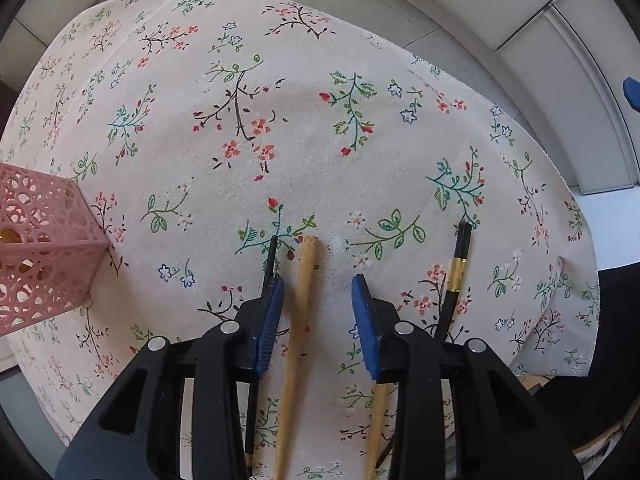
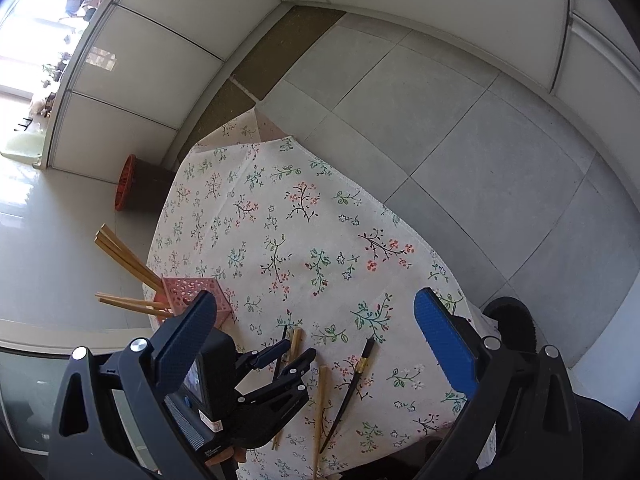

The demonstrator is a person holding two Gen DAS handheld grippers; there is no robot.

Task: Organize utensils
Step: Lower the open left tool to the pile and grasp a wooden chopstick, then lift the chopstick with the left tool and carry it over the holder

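Observation:
Straight down over the floral tablecloth [image 1: 280,140], my left gripper [image 1: 318,280] straddles a wooden chopstick [image 1: 304,300] that lies between its blue pads [image 1: 272,320]; a gap shows on both sides, so it is open. A black chopstick [image 1: 272,256] lies just outside the left finger. A second wooden chopstick [image 1: 378,420] runs under the right finger, and a black chopstick with a gold band [image 1: 458,268] lies farther right. My right gripper [image 2: 316,296] hovers above, wide open and empty, looking down on the left gripper [image 2: 288,356]. The pink lattice holder [image 2: 196,296] holds several wooden chopsticks [image 2: 120,256].
The pink holder [image 1: 40,248] stands near the cloth's left edge. The table is small, and the cloth hangs over its edges onto grey floor tiles [image 2: 460,140]. A red basket [image 2: 126,182] lies on the floor by the white wall panels.

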